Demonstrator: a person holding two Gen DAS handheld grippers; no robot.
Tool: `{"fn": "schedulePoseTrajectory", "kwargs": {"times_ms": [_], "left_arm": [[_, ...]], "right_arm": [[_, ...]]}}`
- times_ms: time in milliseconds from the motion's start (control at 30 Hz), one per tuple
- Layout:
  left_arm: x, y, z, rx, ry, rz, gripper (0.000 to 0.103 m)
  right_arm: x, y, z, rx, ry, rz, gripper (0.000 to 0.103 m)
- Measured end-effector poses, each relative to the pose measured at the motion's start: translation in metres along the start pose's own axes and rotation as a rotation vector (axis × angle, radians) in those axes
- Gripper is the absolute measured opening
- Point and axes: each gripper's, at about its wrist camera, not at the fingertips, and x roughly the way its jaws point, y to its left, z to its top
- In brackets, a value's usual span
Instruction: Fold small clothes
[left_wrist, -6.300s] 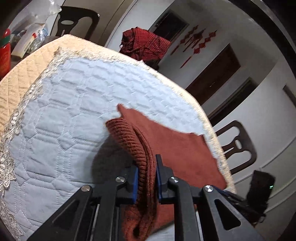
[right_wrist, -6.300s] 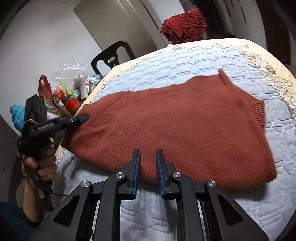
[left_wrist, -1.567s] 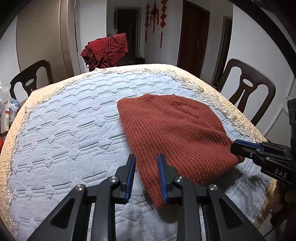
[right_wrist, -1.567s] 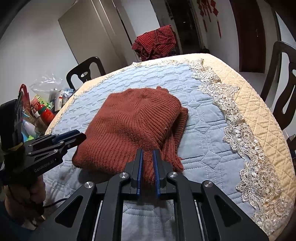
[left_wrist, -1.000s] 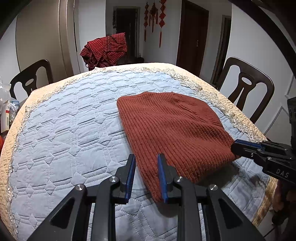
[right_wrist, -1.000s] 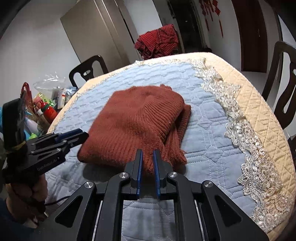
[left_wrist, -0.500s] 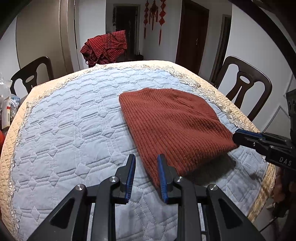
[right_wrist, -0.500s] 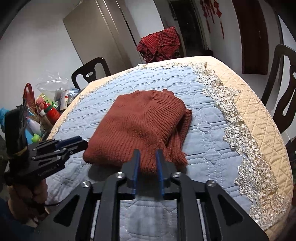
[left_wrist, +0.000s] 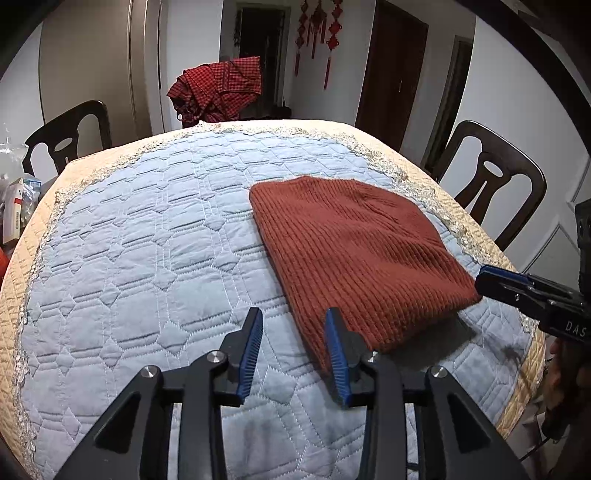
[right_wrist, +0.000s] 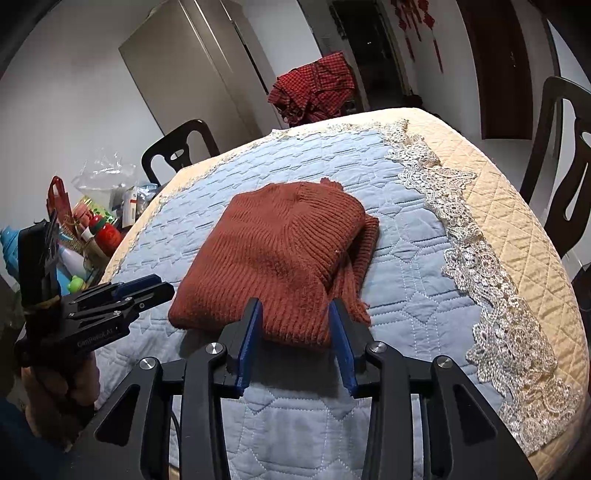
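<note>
1. the rust knitted sweater (left_wrist: 354, 254) lay folded into a compact block on the quilted cover of the bench (left_wrist: 147, 258), right of centre and toward the near edge.
2. the left gripper (left_wrist: 293, 347) hung just off the sweater's near left corner with its fingers wide apart and nothing between them. the right gripper (right_wrist: 295, 332) sat at the near edge of the bundle, fingers likewise wide and empty, straddling the edge without pinching it.
3. likely trouble, as i judged it: the loose ribbed layer sticking out on the right side of the bundle (right_wrist: 364, 258) could spring open, since nothing pinned it.
4. a finger dragging back across the knit could snag a rib and pull the top layer askew.
5. the sweater sat close to the bench's near right rim, so a careless nudge might have pushed a corner over it.
6. count: one sweater on the bench, two grippers, one red checked garment (left_wrist: 218, 88) heaped at the far side, three dark chairs, and a clutter of bottles and packets (right_wrist: 92, 221) at the left, too jumbled to number.
</note>
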Motion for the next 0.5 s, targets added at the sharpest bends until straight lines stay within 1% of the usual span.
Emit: {"fn": "schedulePoseTrajectory", "kwargs": {"times_ms": [67, 200, 233, 300, 367, 433, 500], "left_arm": [[0.002, 0.001, 0.004, -0.010, -0.007, -0.007, 0.043], [0.009, 0.003, 0.011, -0.035, -0.013, -0.029, 0.048], [0.013, 0.005, 0.013, -0.049, -0.008, -0.048, 0.051], [0.021, 0.008, 0.015, -0.079, 0.006, -0.086, 0.052], [0.029, 0.011, 0.017, -0.101, 0.020, -0.103, 0.053], [0.036, 0.013, 0.017, -0.115, 0.024, -0.111, 0.057], [0.038, 0.012, 0.016, -0.115, 0.024, -0.121, 0.057]], "right_arm": [[0.002, -0.001, 0.002, 0.009, 0.000, 0.005, 0.047], [0.012, -0.010, 0.008, 0.043, 0.010, 0.032, 0.048], [0.015, -0.013, 0.009, 0.055, 0.016, 0.041, 0.048], [0.024, -0.022, 0.011, 0.089, 0.030, 0.061, 0.048], [0.029, -0.028, 0.012, 0.116, 0.042, 0.073, 0.048], [0.036, -0.035, 0.012, 0.141, 0.055, 0.084, 0.048], [0.042, -0.040, 0.012, 0.165, 0.074, 0.103, 0.048]]}}
